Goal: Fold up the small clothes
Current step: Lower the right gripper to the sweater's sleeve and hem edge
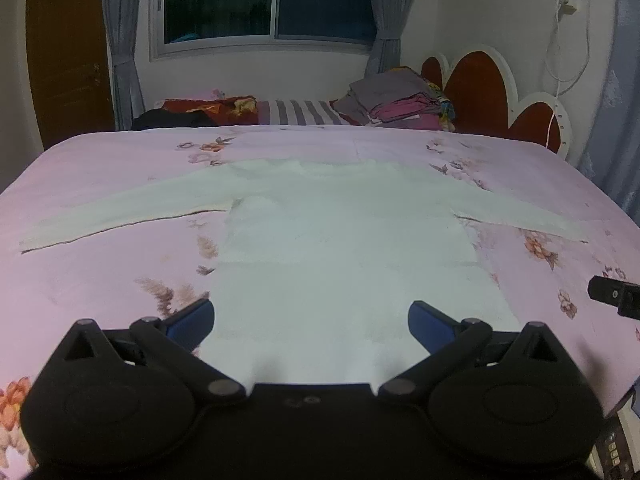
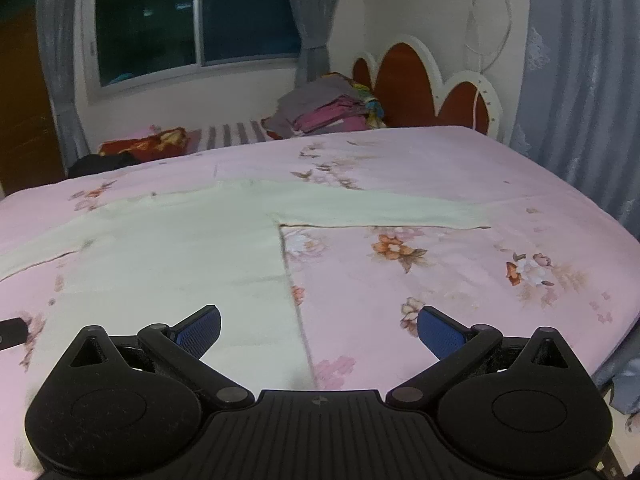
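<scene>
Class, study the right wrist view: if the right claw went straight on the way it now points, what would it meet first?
Most likely the right side edge of the white long-sleeved top, spread flat on the pink floral bedspread. The right claw is open; its height above the cloth is unclear.

Left wrist view: low over near edge of bed (image 1: 100,184), facing across toward window (image 1: 272,0), centred on shirt (image 1: 340,260). Right wrist view: same edge, further right, angled toward headboard (image 2: 412,80), straddling shirt's right side. Shared: shirt, far bedding, clothes pile (image 1: 400,104), window, headboard.
</scene>
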A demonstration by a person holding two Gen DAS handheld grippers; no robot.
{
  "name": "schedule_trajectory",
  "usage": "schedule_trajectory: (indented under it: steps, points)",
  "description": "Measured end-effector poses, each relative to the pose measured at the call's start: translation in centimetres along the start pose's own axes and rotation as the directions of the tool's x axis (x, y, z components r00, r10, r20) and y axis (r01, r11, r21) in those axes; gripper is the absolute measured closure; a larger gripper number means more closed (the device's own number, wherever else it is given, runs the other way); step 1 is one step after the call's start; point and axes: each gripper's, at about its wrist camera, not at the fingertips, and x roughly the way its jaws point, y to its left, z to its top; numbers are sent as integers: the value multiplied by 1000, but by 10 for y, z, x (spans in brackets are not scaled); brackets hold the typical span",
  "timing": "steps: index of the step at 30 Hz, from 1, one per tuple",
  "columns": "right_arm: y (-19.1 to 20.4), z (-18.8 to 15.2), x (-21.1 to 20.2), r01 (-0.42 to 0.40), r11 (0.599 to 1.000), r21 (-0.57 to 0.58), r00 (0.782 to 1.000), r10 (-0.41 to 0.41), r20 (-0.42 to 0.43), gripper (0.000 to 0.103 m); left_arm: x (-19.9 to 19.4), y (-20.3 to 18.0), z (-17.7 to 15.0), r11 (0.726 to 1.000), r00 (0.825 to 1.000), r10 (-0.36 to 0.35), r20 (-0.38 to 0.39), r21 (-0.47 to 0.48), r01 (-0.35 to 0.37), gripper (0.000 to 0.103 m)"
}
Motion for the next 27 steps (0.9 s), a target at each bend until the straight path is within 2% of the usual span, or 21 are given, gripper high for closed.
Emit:
schedule_trajectory:
  steps: [5, 11, 13, 15, 18, 20, 27]
  points:
    - [-22, 16, 35, 48, 999, 17, 999, -49, 23, 0, 31, -7, 12, 998, 998, -62, -25, -25, 62, 0]
    - [-71, 49, 93, 132, 984, 120, 987, -141, 71, 0, 80, -30, 33, 1000, 998, 16, -68, -3, -16, 0]
    - [-94, 61, 118, 145, 975, 170, 987, -154, 43, 0, 102, -42, 42, 1000, 994, 19, -104, 22, -17, 0]
    - [-116, 71, 147, 148, 972, 184, 988, -151, 6, 0, 115, -55, 49, 997, 993, 63, -99, 45, -59, 0]
    - [-148, 81, 186, 136, 967, 217, 991, -129, -45, 0, 136, -71, 59, 995, 989, 91, -114, 51, -86, 0]
    - [-167, 83, 210, 98, 963, 250, 994, -83, -72, 0, 148, -77, 64, 995, 987, 98, -124, 38, -94, 0]
    - [-219, 86, 261, 158, 927, 341, 987, -135, -89, 1, 181, -100, 82, 991, 981, 130, -146, 35, -127, 0]
